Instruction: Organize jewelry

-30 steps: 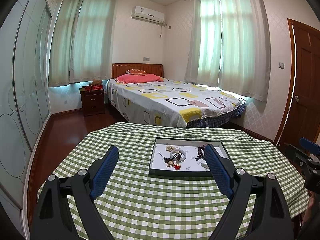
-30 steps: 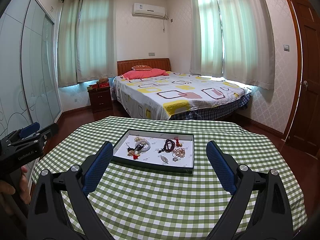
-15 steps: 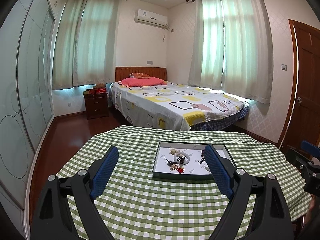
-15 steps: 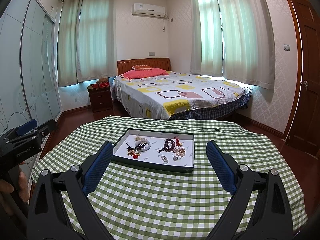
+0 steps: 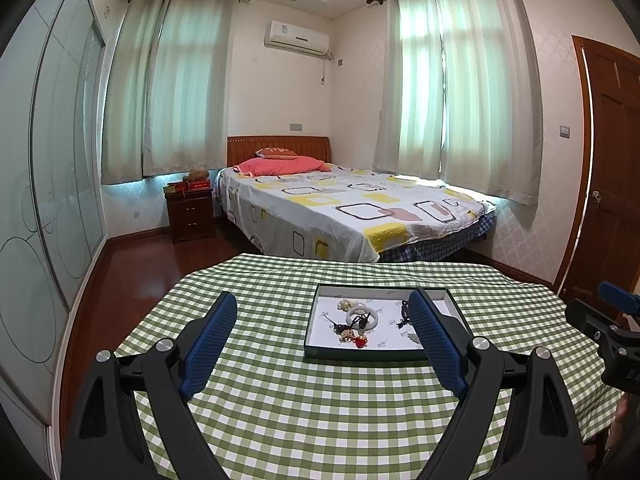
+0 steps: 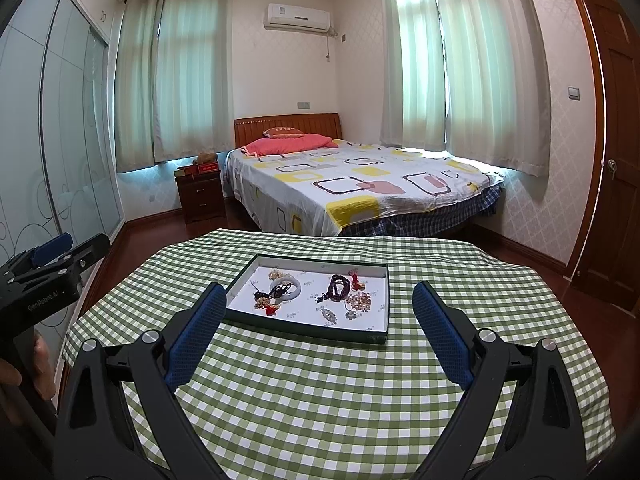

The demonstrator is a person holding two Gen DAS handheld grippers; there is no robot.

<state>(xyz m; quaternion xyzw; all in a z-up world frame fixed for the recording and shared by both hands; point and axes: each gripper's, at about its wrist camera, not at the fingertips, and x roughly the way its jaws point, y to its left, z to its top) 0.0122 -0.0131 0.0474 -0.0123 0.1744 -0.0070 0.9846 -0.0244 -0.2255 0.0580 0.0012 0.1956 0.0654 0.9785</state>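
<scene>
A shallow dark-rimmed tray (image 6: 304, 328) with a white floor sits on the green checked table and also shows in the left wrist view (image 5: 360, 354). Several jewelry pieces lie in it: a white bangle (image 6: 285, 287), a dark bead bracelet (image 6: 336, 286), a pearl cluster (image 6: 358, 302), a red charm (image 6: 271, 310). My left gripper (image 5: 320, 344) is open and empty, held above the table short of the tray. My right gripper (image 6: 316, 336) is open and empty, over the tray's near rim. Each gripper shows at the edge of the other's view.
The round table (image 6: 320, 400) has a green checked cloth hanging over its edges. Beyond it stand a bed (image 6: 360, 188), a nightstand (image 6: 200, 196), a glass wardrobe (image 6: 48, 152) at left and a wooden door (image 6: 616, 152) at right.
The left gripper has risen and swung left, so the tray sits further right and lower in its view. The right gripper has barely moved. Both stay open.
</scene>
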